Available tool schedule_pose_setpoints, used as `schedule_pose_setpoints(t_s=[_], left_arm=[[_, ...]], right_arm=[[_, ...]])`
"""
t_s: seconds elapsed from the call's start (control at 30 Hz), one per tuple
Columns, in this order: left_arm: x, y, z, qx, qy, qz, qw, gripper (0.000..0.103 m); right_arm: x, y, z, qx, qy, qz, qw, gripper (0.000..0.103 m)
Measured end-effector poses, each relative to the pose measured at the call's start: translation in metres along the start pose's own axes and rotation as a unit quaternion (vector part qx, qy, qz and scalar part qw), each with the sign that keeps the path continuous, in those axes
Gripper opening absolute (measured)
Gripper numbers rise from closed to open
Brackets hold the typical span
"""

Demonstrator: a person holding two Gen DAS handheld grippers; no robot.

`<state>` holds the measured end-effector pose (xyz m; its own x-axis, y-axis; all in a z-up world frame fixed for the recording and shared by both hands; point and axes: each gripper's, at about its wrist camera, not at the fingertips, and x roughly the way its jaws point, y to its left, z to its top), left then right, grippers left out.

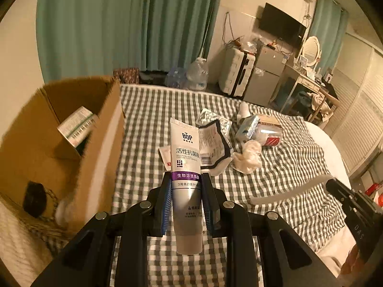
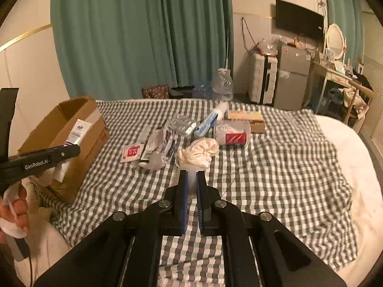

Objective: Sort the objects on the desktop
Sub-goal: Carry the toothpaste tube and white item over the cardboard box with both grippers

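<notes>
Bed cover [image 2: 275, 167]: a grey-and-white checked cloth that fills the middle and lower part of both views, with white bedding showing at its right edge.
Curtain [image 2: 134, 35]: teal, hanging across the upper left and centre of the right wrist view.
Cardboard box [image 1: 71, 138]: open-topped, at the left of the left wrist view, standing on the checked cloth; a small green-and-white carton [image 1: 76, 126] leans inside it (its print is too blurred to read).
Left gripper [image 1: 187, 179]: low centre of its own view, fingers clamped on a toothpaste tube from both sides.
Toothpaste tube [image 1: 185, 167]: silver-white with a purple band, held upright between the blue pads, crimped end up, cap end down; in the right wrist view it appears at the left of the frame, over the box's open top.
Right gripper [image 2: 190, 181]: low centre of its view, fingers nearly together with a narrow gap; whether they pinch anything I cannot tell.
Pile of items [image 2: 191, 134]: centre of the right wrist view, on the cloth, well apart from the box.
Crumpled white cloth [image 2: 198, 153]: just beyond the right gripper's tips.
Clear bag with a red label [image 2: 233, 134]: right side of the pile.
Red-printed sachet [image 2: 130, 153]: left edge of the pile, lying flat.
</notes>
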<state>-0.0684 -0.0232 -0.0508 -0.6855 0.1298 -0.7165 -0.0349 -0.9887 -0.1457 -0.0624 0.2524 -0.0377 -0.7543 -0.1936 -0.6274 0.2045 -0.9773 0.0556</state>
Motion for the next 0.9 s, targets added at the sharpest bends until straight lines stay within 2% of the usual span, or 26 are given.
schedule_pose_setpoints(t_s=[0.2,0.33,0.5,0.7,0.9], left_arm=[[-0.035,0.004,0.012,0.019,-0.013,-0.003,0.9997,0.023],[-0.052,0.005,0.023,0.036,-0.026,0.01,0.999,0.023],[-0.07,0.009,0.041,0.044,-0.036,0.003,0.9984,0.023],[-0.092,0.02,0.069,0.069,-0.031,-0.01,0.9971,0.023],[-0.114,0.06,0.1,0.052,-0.02,-0.012,0.9984,0.023]], right_arm=[[-0.037,0.013,0.014,-0.012,-0.026,-0.025,0.999,0.007],[-0.056,0.026,0.026,-0.022,-0.04,-0.029,0.999,0.007],[-0.073,0.045,0.037,-0.041,-0.047,-0.037,0.997,0.007],[-0.088,0.072,0.053,-0.06,-0.062,-0.027,0.996,0.007],[-0.102,0.102,0.08,-0.077,-0.089,-0.005,0.993,0.007]])
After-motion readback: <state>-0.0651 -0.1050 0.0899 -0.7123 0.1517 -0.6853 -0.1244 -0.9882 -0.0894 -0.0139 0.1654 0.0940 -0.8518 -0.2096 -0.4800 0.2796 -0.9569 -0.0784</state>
